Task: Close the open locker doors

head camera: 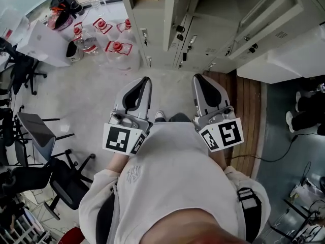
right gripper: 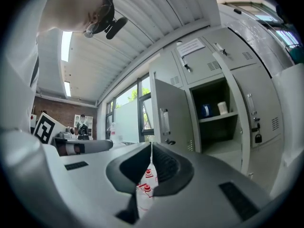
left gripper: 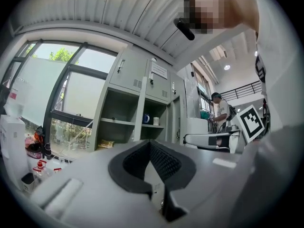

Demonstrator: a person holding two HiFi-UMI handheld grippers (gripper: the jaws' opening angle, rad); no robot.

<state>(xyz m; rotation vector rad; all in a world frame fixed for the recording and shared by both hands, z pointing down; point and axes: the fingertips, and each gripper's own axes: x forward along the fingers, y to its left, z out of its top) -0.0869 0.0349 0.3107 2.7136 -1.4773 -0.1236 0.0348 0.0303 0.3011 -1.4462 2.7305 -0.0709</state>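
The grey lockers stand ahead of me, at the top of the head view. One locker door hangs open toward me, and a second door is swung out on the right. In the right gripper view the open door stands left of an open compartment that holds a blue mug and a white cup. The left gripper view shows open shelves. My left gripper and right gripper are both shut and empty, short of the lockers.
Several water jugs with red caps sit on the floor left of the lockers. Office chairs crowd the left side. A wooden platform runs along the right, with someone's shoes beyond it. A person stands far off.
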